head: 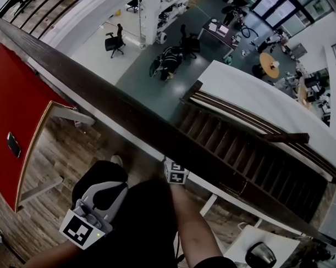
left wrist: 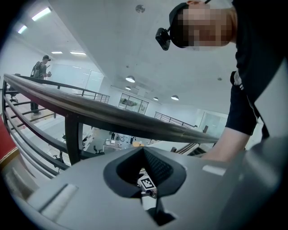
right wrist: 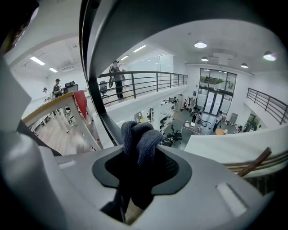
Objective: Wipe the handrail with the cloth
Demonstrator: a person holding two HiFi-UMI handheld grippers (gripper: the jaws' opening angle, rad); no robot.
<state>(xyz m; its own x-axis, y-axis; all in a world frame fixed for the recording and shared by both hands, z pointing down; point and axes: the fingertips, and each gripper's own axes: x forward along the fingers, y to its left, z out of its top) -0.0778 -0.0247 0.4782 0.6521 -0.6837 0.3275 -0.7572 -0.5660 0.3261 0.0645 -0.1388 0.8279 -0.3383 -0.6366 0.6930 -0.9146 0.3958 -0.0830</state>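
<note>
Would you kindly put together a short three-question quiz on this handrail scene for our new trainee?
1. In the head view, which is nearer the handrail, the left claw or the right claw?
2. The right claw holds: A) a sponge, B) a dark blue cloth, C) nothing.
3. True or false: the left claw grips the handrail.
Key: 1 right claw; 2 B; 3 false.

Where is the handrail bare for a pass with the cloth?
The handrail is bare on top both ways: up-left past the red table, down-right above the staircase. It is crowded only mid-rail, where the right gripper, shut on the cloth, sits at the near edge.
</note>
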